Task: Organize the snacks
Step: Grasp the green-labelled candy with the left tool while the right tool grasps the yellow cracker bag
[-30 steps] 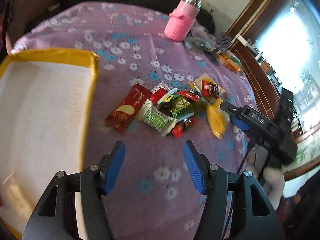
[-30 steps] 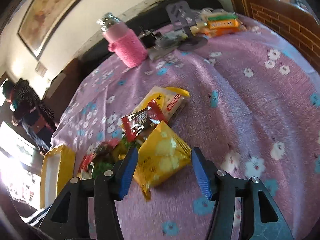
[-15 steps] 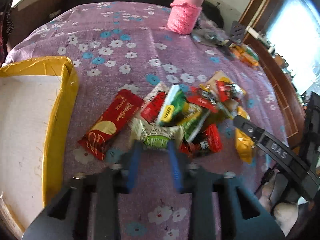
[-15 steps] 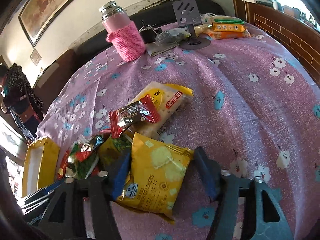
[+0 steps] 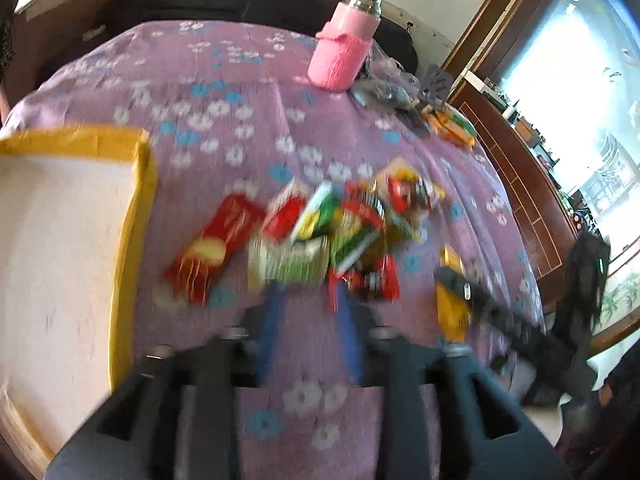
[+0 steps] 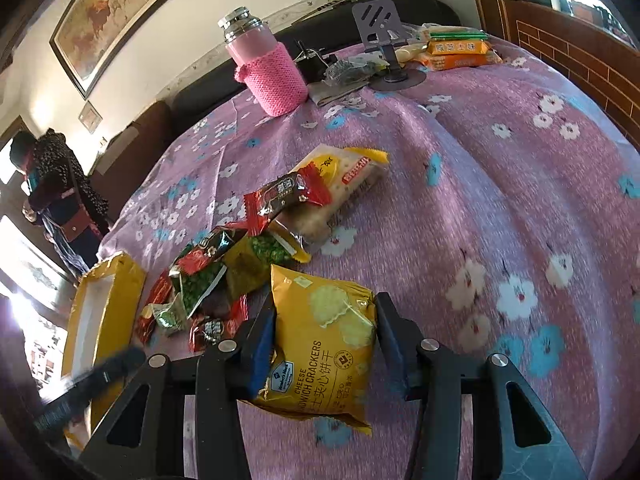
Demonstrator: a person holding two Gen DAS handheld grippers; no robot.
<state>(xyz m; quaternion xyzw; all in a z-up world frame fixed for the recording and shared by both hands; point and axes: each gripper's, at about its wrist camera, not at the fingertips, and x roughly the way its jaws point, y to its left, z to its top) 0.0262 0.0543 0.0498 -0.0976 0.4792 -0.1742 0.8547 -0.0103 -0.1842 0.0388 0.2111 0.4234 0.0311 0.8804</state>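
Note:
A pile of snack packets (image 5: 340, 220) lies on the purple flowered cloth (image 5: 224, 92). My left gripper (image 5: 306, 292) is blurred; its blue fingers stand either side of a green-and-white packet (image 5: 288, 264) at the pile's near edge. A red packet (image 5: 216, 248) lies left of it. My right gripper (image 6: 324, 320) has its fingers on both sides of a yellow cheese cracker packet (image 6: 324, 344), touching it. The rest of the pile (image 6: 224, 264) lies left and beyond.
A yellow-rimmed box (image 5: 136, 216) with a white inside sits at the left; it also shows in the right wrist view (image 6: 104, 304). A pink-sleeved bottle (image 6: 268, 72), a phone stand (image 6: 380, 36) and orange packets (image 6: 460, 54) stand at the back. A person (image 6: 56, 184) stands far left.
My left gripper has moved forward to the pile and narrowed around the green-and-white packet. My right gripper has closed in on the yellow cracker packet.

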